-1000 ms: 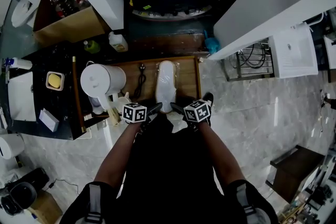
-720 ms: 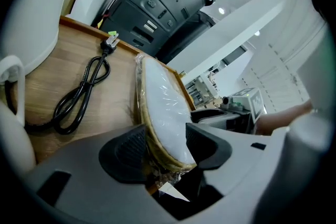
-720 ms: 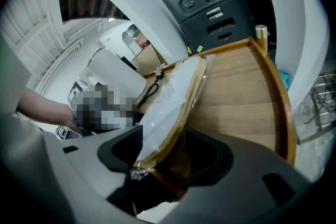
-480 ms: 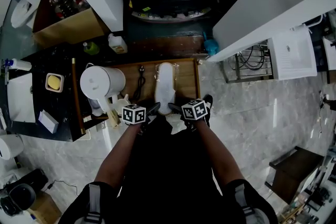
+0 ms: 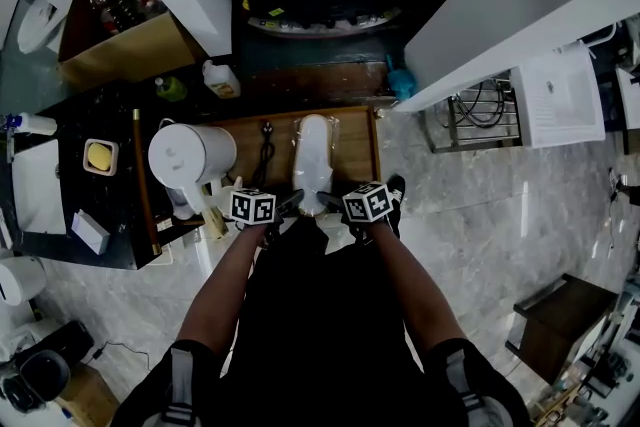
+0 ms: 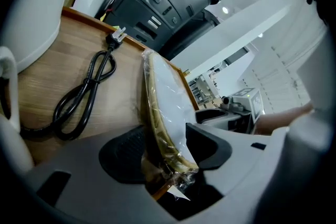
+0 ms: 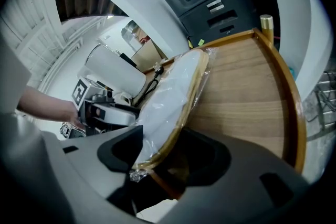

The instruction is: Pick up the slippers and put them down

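Observation:
A pair of white slippers [image 5: 316, 158] with a tan rim, sealed in clear plastic, lies lengthwise on a wooden tray [image 5: 356, 151]. Both grippers meet at its near end. In the left gripper view, the slippers [image 6: 161, 105] run between the jaws of my left gripper [image 6: 169, 156], which stand wide apart and do not clamp it. In the right gripper view, the crinkled end of the slippers [image 7: 169, 96] likewise sits inside the spread jaws of my right gripper [image 7: 169, 157]. From the head view, the left gripper [image 5: 291, 206] and right gripper [image 5: 331, 204] flank that end.
A coiled black power cable [image 5: 265, 155] lies on the tray left of the slippers. A white kettle-like appliance [image 5: 190, 155] stands at the tray's left end. Dark cabinets lie beyond, a white counter [image 5: 520, 5] to the right, and marble floor [image 5: 480, 225] below.
Both grippers stay at the slippers' near end and the slippers have not moved. Only the head view has shifted slightly.

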Tool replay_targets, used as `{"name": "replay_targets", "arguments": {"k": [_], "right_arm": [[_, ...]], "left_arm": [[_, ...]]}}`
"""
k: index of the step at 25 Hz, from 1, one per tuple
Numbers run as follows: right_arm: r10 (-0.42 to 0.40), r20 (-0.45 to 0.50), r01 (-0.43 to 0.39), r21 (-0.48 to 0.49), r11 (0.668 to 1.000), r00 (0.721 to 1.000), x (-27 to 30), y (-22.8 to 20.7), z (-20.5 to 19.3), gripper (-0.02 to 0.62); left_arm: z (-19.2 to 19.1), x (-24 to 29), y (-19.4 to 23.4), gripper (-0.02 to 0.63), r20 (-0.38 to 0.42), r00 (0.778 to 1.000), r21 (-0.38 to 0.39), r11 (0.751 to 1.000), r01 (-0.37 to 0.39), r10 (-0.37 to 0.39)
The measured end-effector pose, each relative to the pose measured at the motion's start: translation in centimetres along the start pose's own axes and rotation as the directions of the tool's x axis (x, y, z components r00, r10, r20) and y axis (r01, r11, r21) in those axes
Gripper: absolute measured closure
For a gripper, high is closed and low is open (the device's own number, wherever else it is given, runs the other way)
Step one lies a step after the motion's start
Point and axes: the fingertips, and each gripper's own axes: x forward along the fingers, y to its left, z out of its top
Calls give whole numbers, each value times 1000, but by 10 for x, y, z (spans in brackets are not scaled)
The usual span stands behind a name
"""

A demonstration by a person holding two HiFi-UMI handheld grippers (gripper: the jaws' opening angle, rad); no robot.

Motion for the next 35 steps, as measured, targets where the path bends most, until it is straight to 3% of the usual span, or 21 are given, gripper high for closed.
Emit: {"name": "replay_targets", "arguments": {"k": [8,13,35], "right_arm": [[-11,-31,12,4,1000,999,4,0,-2,357],[-26,-19,26,9,1000,999,2,2,-1,368],[-8,96,18,-100,995,995,-68,53,34,374]], "left_arm": [[-4,11,-5,377,-54,998,16,1000,13,-13],[-4,11,-8,383,-47,999,39,999,12,-10],[25,-37,-82,387,144,986,78,994,74,-84]]}}
